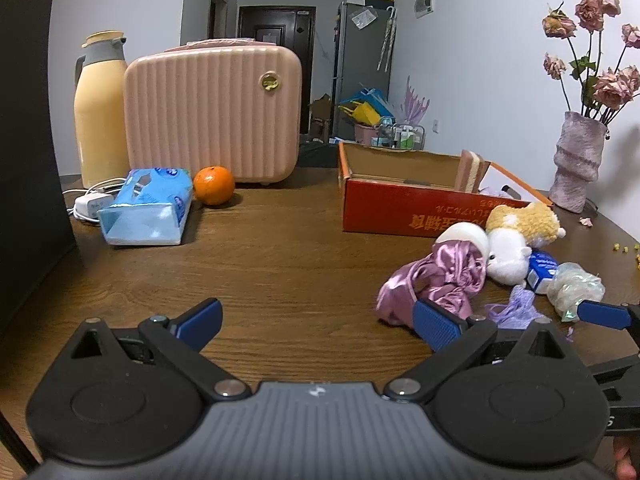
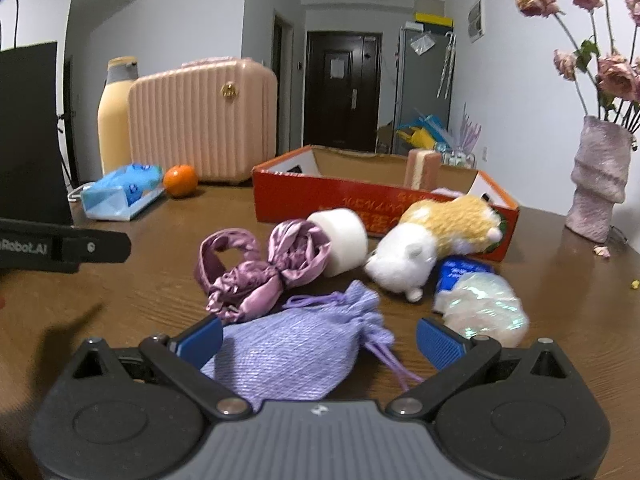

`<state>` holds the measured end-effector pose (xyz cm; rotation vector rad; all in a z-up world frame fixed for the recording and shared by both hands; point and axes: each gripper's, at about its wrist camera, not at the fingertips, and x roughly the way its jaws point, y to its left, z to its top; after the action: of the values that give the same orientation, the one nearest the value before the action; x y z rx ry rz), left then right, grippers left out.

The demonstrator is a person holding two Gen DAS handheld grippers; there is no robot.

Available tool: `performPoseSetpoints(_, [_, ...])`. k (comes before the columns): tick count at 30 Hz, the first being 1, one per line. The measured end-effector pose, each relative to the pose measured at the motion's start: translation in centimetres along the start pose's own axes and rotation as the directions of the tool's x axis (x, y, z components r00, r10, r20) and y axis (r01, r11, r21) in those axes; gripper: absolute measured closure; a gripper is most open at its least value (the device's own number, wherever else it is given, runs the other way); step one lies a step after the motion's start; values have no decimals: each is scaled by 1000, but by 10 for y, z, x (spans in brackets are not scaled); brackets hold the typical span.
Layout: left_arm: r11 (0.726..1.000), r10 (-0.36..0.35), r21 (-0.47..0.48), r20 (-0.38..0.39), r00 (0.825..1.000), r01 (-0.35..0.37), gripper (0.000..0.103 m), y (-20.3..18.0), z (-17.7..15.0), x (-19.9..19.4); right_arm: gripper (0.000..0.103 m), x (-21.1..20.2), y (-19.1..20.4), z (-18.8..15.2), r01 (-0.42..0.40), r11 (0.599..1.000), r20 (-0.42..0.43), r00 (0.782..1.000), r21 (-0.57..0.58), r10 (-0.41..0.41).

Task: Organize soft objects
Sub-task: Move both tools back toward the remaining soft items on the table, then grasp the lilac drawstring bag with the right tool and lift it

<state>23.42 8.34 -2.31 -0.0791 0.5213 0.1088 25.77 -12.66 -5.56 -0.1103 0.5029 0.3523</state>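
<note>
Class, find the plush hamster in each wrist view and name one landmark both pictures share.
Left wrist view: plush hamster lies right of centre, before the box.
Right wrist view: plush hamster lies centre-right, against the box's front.
Shared landmark: the red cardboard box.

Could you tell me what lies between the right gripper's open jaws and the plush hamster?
In the right wrist view, the lilac drawstring pouch lies there, its body between the right gripper's open jaws and its gathered neck pointing toward the plush hamster.
</note>
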Motion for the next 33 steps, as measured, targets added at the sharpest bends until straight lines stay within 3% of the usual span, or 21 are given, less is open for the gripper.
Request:
performPoseSetpoints(12, [1000, -7, -7, -19, 1000, 7, 0, 5, -2, 2, 0, 22, 5, 0, -25, 999, -84, 996, 29, 27])
performPoseSetpoints(18, [1000, -8, -3, -24, 1000, 8, 0, 4, -2, 4, 8, 23, 7, -1, -47, 999, -97, 994, 14, 48])
performPoseSetpoints(24, [1000, -9, -3, -24, 1000, 9, 0, 4, -3, 4, 32, 20, 9, -2, -87, 996, -92, 992, 4, 87])
performPoseSetpoints(26, [1000, -9, -3, -25, 1000, 9, 0, 4, -2, 4, 49, 19, 9, -2, -97, 995, -92, 991, 6, 98])
performPoseSetpoints(33, [1000, -5, -1, -25, 1000, 5, 0, 3, -3, 5, 61, 14, 7, -2, -106, 994, -67, 992, 16, 107])
